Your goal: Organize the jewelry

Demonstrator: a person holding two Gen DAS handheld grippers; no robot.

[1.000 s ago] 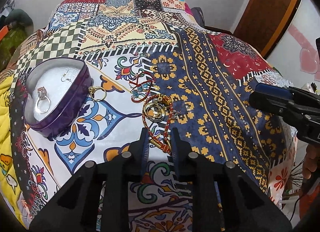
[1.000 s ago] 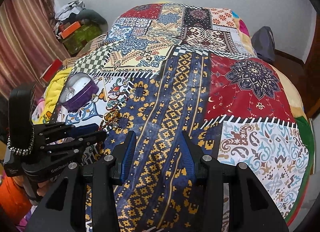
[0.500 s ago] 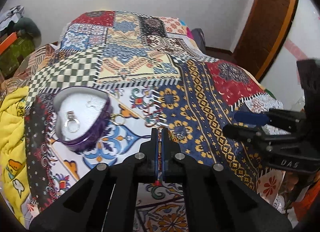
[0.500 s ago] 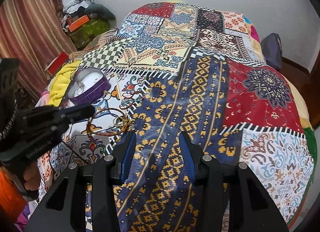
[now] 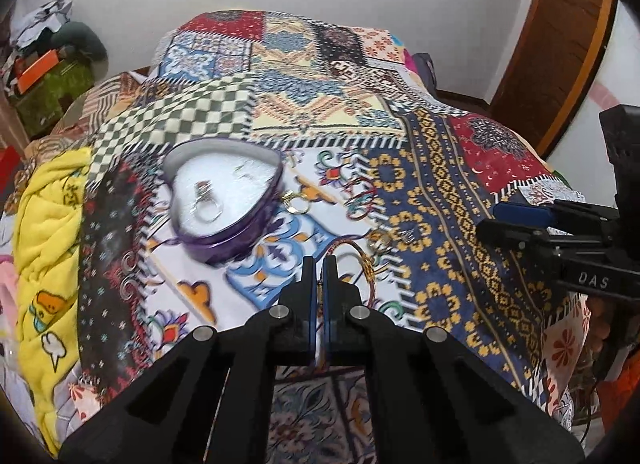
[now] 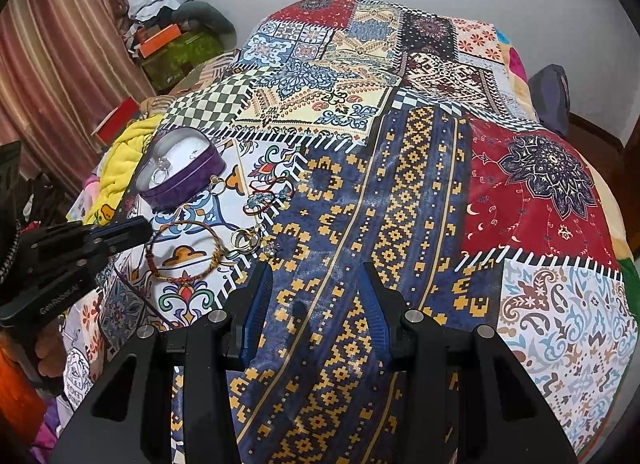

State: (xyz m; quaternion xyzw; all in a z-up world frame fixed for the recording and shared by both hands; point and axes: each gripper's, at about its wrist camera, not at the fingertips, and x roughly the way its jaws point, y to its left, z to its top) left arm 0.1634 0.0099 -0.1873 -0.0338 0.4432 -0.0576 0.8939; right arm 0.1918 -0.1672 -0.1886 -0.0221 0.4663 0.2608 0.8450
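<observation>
Left hand-held gripper (image 5: 319, 264) had its fingers pinched on a braided bracelet (image 6: 182, 252), lifted above the bed (image 6: 400, 192). Right hand-held gripper (image 6: 316, 296) hovered spread wide, holding nothing. Rings (image 6: 244, 242) lay on the quilt near a purple heart-shaped box (image 5: 224, 192) with a ring inside.

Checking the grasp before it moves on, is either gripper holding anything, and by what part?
Left gripper pinches the braided bracelet at its cord's near edge; right gripper holds nothing.
</observation>
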